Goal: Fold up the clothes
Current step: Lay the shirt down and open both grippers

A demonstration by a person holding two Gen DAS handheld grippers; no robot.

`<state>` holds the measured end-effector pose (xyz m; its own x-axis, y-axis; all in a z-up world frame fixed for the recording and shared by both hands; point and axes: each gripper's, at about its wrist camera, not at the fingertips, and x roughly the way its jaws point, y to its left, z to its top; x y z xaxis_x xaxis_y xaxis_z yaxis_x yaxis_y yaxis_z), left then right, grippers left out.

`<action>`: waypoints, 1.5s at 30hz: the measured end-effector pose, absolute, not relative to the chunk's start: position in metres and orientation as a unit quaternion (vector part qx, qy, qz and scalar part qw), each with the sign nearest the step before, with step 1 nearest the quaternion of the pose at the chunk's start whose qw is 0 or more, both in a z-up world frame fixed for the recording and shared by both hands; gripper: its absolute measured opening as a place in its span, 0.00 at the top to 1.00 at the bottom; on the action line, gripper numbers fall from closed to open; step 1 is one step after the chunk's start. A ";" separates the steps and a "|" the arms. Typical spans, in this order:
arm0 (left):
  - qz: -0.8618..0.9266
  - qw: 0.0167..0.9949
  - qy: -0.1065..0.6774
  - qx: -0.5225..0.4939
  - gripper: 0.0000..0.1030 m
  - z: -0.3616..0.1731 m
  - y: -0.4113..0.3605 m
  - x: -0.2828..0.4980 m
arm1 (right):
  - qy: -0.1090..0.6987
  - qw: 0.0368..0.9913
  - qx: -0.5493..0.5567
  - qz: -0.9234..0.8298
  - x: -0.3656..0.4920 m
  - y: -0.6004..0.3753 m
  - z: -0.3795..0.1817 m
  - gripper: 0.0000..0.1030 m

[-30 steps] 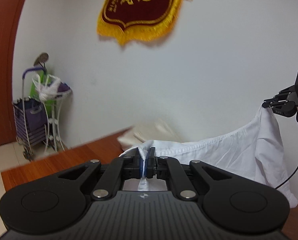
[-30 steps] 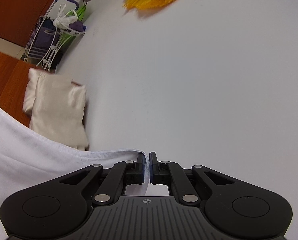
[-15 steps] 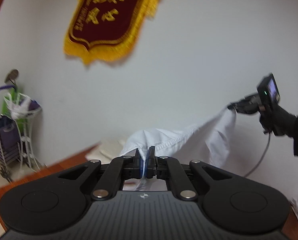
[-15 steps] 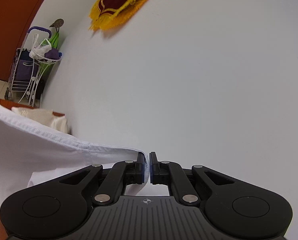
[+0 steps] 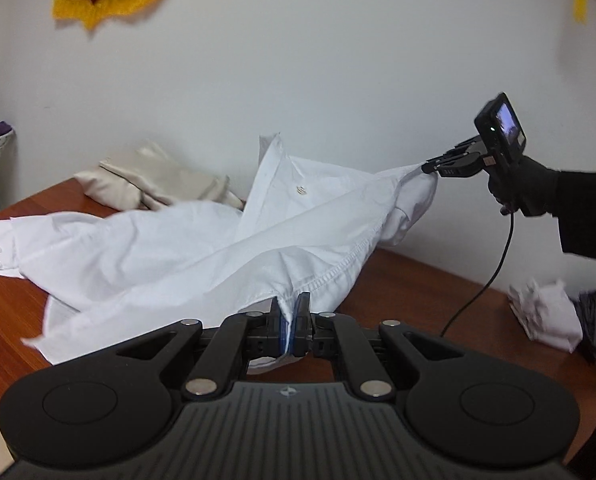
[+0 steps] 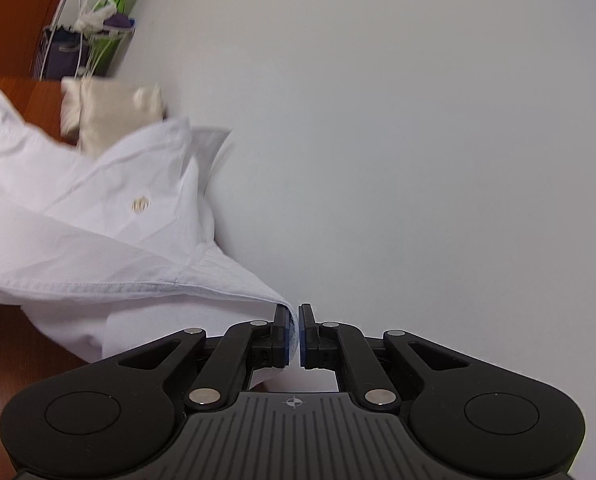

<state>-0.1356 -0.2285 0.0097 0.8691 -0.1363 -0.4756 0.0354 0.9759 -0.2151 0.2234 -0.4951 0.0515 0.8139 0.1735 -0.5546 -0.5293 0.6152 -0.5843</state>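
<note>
Left gripper (image 5: 289, 322) and right gripper (image 6: 294, 334) each pinch the white shirt's (image 5: 170, 256) hem. Only the left view shows table (image 5: 409, 280) past the jaws.

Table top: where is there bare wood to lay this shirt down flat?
Bare wood shows on the table at its near left corner, below the white shirt, and in a strip between the shirt and the crumpled white cloth. The back by the wall is crowded by the beige garment.
</note>
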 end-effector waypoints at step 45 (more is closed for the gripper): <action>-0.215 0.899 0.379 -0.024 0.60 -0.056 -0.465 -0.239 | 0.340 0.879 -0.313 0.117 0.095 -0.811 -0.022 0.58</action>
